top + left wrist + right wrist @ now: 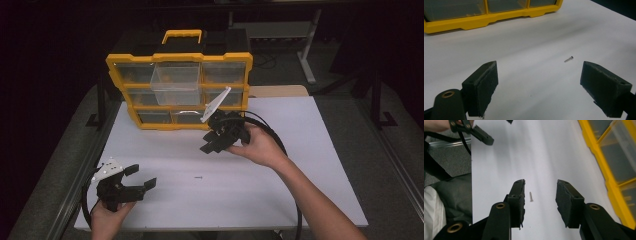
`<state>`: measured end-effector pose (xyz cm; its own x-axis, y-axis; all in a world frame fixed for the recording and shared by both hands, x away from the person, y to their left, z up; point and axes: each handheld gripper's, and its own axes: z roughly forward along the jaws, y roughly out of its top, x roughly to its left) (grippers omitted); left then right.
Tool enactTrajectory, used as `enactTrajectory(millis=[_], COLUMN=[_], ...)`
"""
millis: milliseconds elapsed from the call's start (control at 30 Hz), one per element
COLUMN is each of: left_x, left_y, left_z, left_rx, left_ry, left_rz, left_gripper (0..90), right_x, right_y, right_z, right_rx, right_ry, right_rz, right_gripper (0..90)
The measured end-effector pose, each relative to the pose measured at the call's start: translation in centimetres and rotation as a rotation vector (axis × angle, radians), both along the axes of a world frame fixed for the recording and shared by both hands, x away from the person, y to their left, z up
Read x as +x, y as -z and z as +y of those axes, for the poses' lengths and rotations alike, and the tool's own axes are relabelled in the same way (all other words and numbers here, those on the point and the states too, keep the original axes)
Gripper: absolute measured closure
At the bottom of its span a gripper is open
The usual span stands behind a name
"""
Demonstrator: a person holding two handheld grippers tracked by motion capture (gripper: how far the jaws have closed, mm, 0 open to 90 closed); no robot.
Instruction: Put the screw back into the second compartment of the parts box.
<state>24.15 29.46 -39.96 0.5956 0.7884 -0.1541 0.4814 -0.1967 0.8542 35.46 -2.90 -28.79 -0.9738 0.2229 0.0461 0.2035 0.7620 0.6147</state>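
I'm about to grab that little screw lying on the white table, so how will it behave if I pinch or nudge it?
The screw looks like thin metal, so probably stiff and very light. It lies flat on the smooth table, so a nudge would likely slide or roll it. Being so slim beside the right tool and its wide pads, it may slip out when pinched.

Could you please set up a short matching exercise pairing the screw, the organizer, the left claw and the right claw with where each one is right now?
Things:
1. screw
2. organizer
3. left claw
4. right claw

Places:
A. near corner of the table, open, nothing between its jaws
B. far edge of the table, one clear drawer pulled out
C. lying flat on the white tabletop
D. above the screw, jaws open to either side of it

Pairs: 1-C, 2-B, 3-A, 4-D
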Motion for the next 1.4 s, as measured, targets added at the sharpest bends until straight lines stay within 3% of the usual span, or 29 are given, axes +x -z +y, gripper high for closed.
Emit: enactTrajectory(millis=[633,1033,1400], left_x=[-0.1,-0.1,-0.1], left_y=[-0.1,0.0,-0.1], left_z=[0.0,0.1,0.2], left_rx=[-0.004,-0.005,-0.005], left_ry=[-0.006,-0.012,-0.011], left_rz=[0.011,0.011,0.005], left_gripper=[14.4,14.4,14.4], right_x=[0.4,0.3,0.2], right_y=[5.6,9.3,11.4], right_z=[1.1,3.1,4.3], right_rx=[-0.036,-0.088,-0.120], right_ry=[0.017,-0.007,-0.023], right_rz=[0.041,0.067,0.071], right_gripper=[55.6,55.8,56.4])
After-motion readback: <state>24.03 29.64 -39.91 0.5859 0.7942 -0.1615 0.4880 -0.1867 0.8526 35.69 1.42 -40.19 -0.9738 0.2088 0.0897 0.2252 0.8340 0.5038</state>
